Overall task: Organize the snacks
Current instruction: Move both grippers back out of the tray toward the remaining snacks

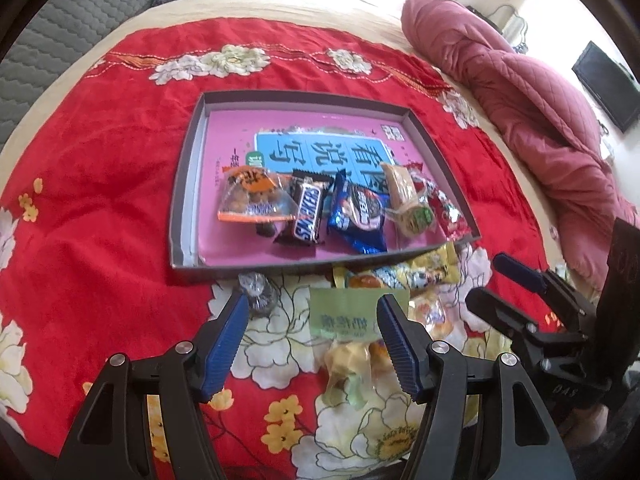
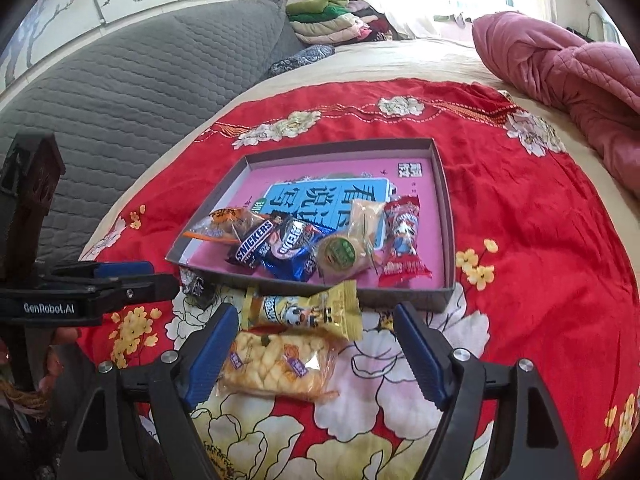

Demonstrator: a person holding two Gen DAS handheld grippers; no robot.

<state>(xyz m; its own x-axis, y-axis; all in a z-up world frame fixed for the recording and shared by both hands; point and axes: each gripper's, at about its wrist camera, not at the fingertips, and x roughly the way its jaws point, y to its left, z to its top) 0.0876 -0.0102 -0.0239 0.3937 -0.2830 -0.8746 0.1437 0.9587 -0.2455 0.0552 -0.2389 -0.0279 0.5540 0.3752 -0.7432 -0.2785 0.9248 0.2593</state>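
A shallow grey tray [image 1: 188,184] [image 2: 448,216] with a pink printed base lies on the red flowered cloth. Along its near side lie an orange packet [image 1: 252,196], a Snickers bar [image 1: 308,212] [image 2: 256,240], a blue biscuit pack [image 1: 360,212], a green-labelled cookie [image 1: 410,208] and a red packet [image 2: 404,236]. My left gripper [image 1: 313,300] [image 2: 164,274] is open over a green-labelled snack bag [image 1: 352,320] on the cloth. My right gripper [image 2: 316,311] [image 1: 486,276] is open around a clear pastry bag [image 2: 280,364], with a yellow packet [image 2: 308,308] [image 1: 416,272] just beyond it.
A small dark foil-wrapped sweet [image 1: 258,292] [image 2: 194,282] lies in front of the tray's near left corner. A pink quilt [image 1: 520,92] is bunched at the right. A grey quilted headboard [image 2: 120,80] runs along the left, with folded clothes [image 2: 332,16] at the back.
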